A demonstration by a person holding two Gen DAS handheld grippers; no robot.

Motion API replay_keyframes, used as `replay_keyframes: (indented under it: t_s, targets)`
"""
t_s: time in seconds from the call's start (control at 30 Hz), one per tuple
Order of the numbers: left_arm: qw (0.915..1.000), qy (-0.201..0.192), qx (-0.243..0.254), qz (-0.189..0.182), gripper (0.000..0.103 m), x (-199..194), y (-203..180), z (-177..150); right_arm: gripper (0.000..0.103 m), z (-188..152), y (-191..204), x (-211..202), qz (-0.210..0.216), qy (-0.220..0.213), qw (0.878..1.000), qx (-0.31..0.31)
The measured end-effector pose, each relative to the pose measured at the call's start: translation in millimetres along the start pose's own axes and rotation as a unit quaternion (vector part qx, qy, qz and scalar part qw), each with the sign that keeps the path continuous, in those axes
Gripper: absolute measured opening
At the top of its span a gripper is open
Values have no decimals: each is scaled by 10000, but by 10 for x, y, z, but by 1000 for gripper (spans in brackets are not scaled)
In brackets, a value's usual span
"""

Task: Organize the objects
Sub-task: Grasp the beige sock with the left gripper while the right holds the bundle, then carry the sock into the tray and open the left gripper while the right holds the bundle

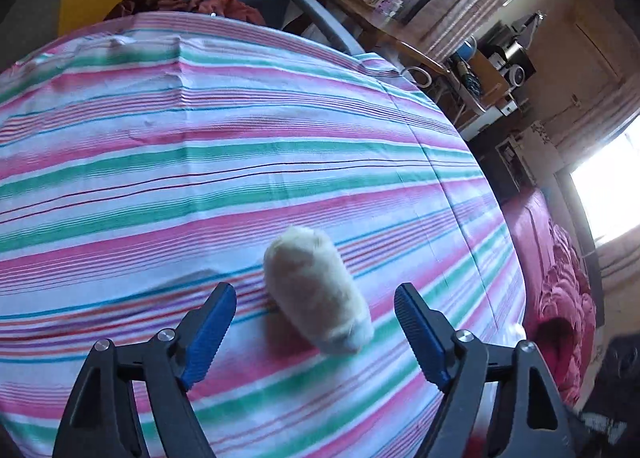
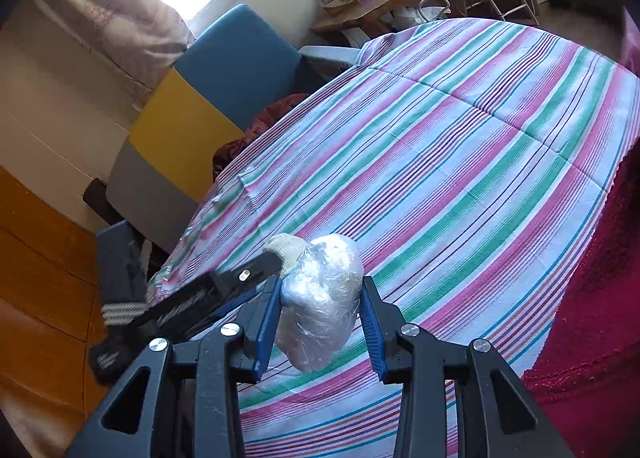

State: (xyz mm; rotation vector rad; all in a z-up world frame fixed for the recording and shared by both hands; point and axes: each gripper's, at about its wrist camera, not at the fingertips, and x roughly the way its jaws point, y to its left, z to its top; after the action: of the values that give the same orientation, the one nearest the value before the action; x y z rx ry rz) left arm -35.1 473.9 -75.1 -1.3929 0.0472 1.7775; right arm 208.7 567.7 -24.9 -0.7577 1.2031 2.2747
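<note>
- A cream fuzzy bundle lies on the striped cloth in the lower middle of the left wrist view, a little blurred.
- The left gripper stands spread wide around it, blue pads clear of its sides, grasping nothing.
- In the right wrist view a plastic-wrapped bundle sits at lower centre, clamped between the right gripper pads and lifted off the cloth.
- A cream knitted piece shows just behind the wrapped bundle, at its upper left.
- A blue and yellow chair stands beyond the cloth at upper left.
- A red blanket fills the right edge.
</note>
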Motion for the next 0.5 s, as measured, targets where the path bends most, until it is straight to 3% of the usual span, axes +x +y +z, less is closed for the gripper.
replay_keyframes:
  t_s: [0.1,0.17,0.23,0.5]
  targets:
    - [9996,162,-103,191,82,284,26,32,39,-4,7,7,47,13,10000,-22]
    - [9993,29,51,374,69,323,28,-16,39,-4,0,0,78,20,10000,-34]
    - [9995,169,218,123,54,305,7,-60,39,-3,-2,1,93,24,9999,-37]
    - [9948,-144,740,692,51,-126,187,-362,39,-9,49,55,77,171,9996,-228]
